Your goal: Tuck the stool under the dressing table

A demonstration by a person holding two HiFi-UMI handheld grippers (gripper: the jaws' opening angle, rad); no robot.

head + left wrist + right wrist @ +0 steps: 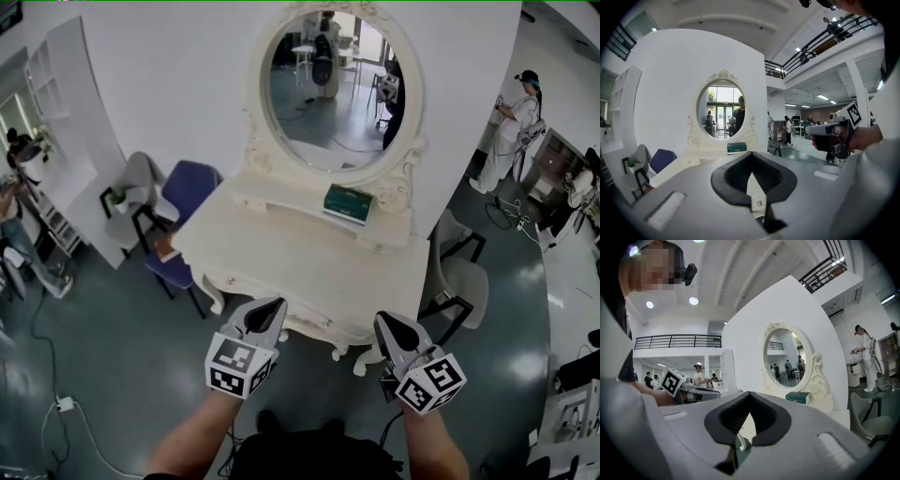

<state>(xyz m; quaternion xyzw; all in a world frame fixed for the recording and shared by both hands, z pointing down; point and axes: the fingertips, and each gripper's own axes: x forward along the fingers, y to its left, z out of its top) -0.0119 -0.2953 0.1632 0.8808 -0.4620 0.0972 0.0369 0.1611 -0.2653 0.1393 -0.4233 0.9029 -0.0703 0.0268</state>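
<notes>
The white dressing table [281, 258] with its oval mirror [328, 89] stands straight ahead against a white wall. Curved white legs [358, 364] show under its front right edge; I cannot tell whether they belong to the table or to the stool, and no stool seat is in view. My left gripper [273, 306] is shut and empty, held just before the table's front edge. My right gripper [383, 321] is shut and empty too, beside it on the right. In the left gripper view the shut jaws [751, 157] point at the tabletop [693, 164]; the right gripper view [749, 398] shows the same.
A green box [349, 202] lies on the table's raised shelf. A blue chair [183, 192] and a grey chair [131, 187] stand to the table's left, another grey chair [459, 272] to its right. A person [514, 131] stands far right. A cable [66, 405] lies on the floor.
</notes>
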